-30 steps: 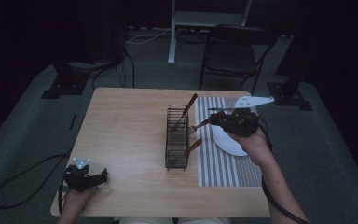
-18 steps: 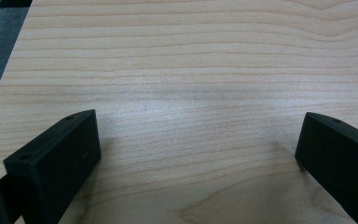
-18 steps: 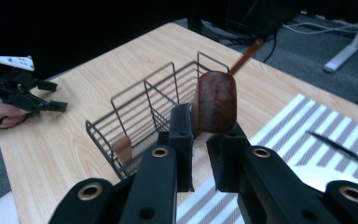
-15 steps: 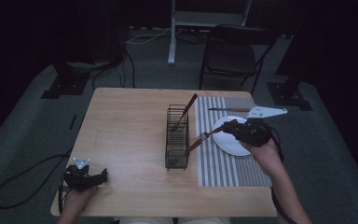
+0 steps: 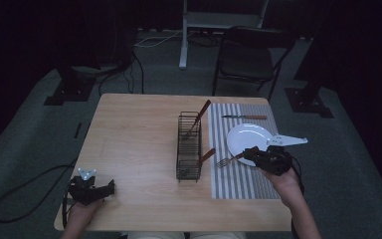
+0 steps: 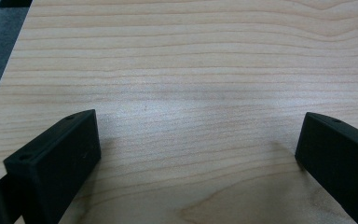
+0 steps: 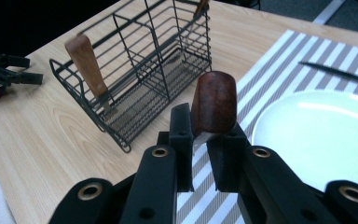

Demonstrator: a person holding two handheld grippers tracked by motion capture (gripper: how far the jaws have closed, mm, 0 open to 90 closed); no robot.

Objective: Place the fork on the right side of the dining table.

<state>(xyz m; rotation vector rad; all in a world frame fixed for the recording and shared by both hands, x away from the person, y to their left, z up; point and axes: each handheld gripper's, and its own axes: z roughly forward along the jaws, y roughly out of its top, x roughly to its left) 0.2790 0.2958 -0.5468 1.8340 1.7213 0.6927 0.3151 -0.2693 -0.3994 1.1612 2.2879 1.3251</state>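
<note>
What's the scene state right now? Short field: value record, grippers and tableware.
surface: wooden table
left gripper: open, resting near the table's near left corner, holding nothing
right gripper: shut on the fork by its wooden handle, over the striped placemat
white plate: on the placemat, bare
knife: on the placemat beyond the plate
wire cutlery caddy: left of the placemat, two wooden-handled utensils inside
</note>
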